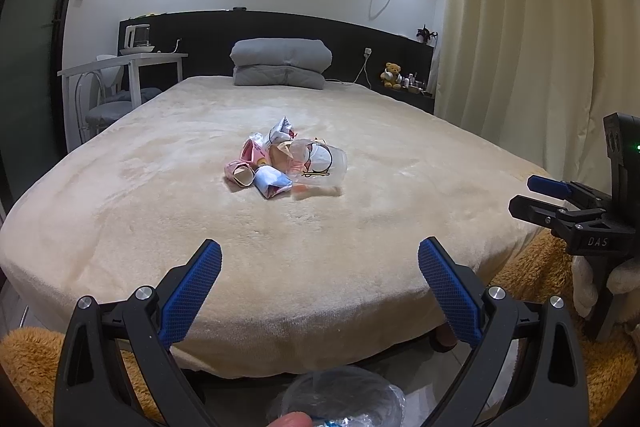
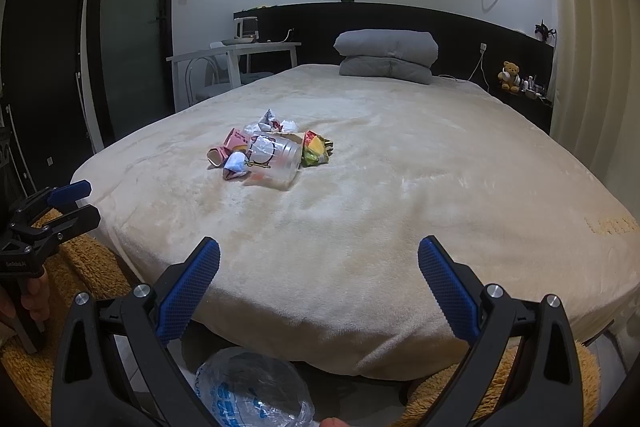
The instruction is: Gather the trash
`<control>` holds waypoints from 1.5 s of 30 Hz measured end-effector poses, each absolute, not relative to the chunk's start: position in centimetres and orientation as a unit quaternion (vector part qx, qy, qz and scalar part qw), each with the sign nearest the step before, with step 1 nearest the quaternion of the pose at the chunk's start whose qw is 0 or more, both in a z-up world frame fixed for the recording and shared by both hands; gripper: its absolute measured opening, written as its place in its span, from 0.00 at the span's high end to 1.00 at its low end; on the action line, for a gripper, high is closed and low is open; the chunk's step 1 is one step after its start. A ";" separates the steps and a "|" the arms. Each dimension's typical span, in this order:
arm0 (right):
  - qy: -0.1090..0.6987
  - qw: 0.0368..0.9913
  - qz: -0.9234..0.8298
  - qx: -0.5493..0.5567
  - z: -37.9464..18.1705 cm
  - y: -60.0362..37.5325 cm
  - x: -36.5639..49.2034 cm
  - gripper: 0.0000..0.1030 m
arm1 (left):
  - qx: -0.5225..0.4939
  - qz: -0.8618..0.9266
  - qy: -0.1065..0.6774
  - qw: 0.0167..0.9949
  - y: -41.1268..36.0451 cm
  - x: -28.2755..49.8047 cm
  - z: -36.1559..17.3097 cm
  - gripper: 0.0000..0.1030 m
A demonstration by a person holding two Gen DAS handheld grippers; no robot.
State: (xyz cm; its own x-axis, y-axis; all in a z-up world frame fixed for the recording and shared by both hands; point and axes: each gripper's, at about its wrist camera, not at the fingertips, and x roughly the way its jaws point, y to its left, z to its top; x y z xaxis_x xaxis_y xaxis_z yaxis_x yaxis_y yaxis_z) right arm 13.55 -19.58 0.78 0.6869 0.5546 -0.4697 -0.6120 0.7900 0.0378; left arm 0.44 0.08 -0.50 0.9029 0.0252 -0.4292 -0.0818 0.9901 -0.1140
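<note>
A small heap of trash (image 1: 286,161) lies in the middle of the cream bed cover (image 1: 160,211): crumpled wrappers, a pink carton, a blue-white packet and a clear plastic cup (image 1: 320,163) on its side. In the right wrist view the same heap (image 2: 272,155) sits left of centre, with a green-yellow wrapper (image 2: 316,149) at its right. My left gripper (image 1: 320,269) is open above the foot of the bed, well short of the heap. My right gripper (image 2: 319,267) is open too, with nothing between its fingers. Each gripper shows at the edge of the other's view (image 1: 544,197) (image 2: 76,203).
A bin lined with a clear plastic bag (image 2: 252,391) stands on the floor below the grippers (image 1: 340,399). A folded grey duvet (image 1: 282,63) lies at the headboard. A white desk and chair (image 1: 120,79) stand left, curtains (image 1: 540,47) right, and an orange shaggy rug (image 1: 28,363) lies around the bed's foot.
</note>
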 end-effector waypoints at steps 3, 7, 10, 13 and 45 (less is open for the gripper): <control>0.234 0.917 0.318 -0.062 0.8 -19.6 13.4 0.05 | -0.064 0.027 0.219 0.973 0.1 0.5 -0.5 0.06; 0.234 0.917 0.317 -0.063 0.8 -19.7 13.4 0.05 | -0.064 0.027 0.218 0.973 0.1 0.5 -0.5 0.06; 0.234 0.917 0.317 -0.064 0.8 -19.6 13.4 0.05 | -0.064 0.026 0.218 0.973 0.1 0.5 -0.5 0.06; 0.233 0.917 0.317 -0.069 0.7 -19.5 13.3 0.05 | -0.064 0.029 0.218 0.973 0.1 0.5 -0.5 0.06; 0.292 0.856 0.426 -0.027 2.3 -13.3 20.9 0.05 | -0.138 0.014 0.256 0.957 5.0 5.2 0.8 0.06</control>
